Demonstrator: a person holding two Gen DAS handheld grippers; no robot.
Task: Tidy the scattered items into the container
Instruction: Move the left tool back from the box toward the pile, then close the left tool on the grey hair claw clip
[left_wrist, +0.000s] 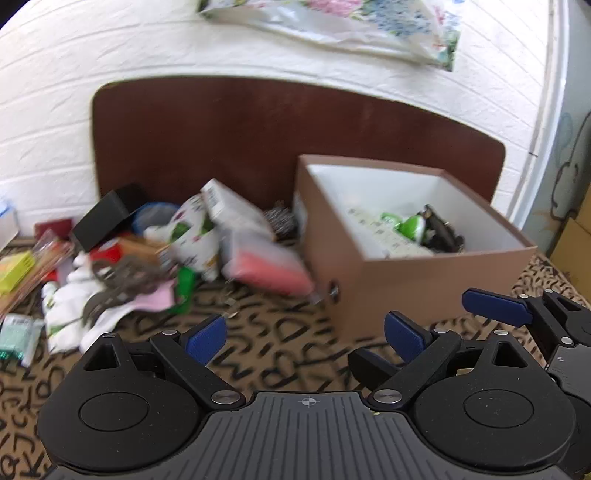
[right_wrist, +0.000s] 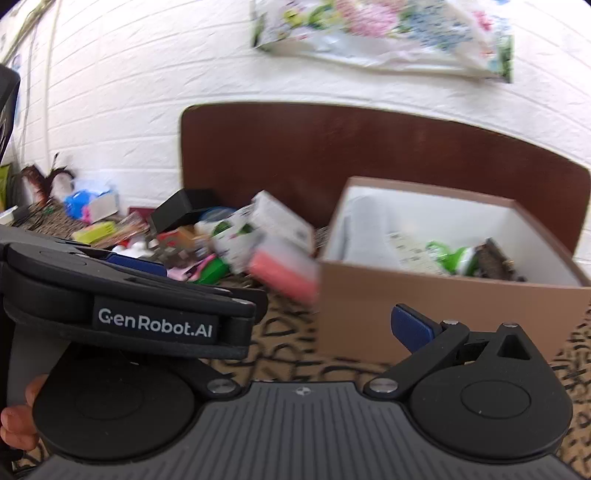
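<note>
Beside clutter (left_wrist: 155, 254), open brown box (left_wrist: 424, 280)

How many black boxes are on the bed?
1. The black box sits at the back of the pile, near the headboard, left of the brown box. Others may be buried.

Bright even light, motion blur, fisheye bending

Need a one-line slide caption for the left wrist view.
Open left tongs above patterned cloth, facing a brown cardboard box beside a cluttered pile.
</note>
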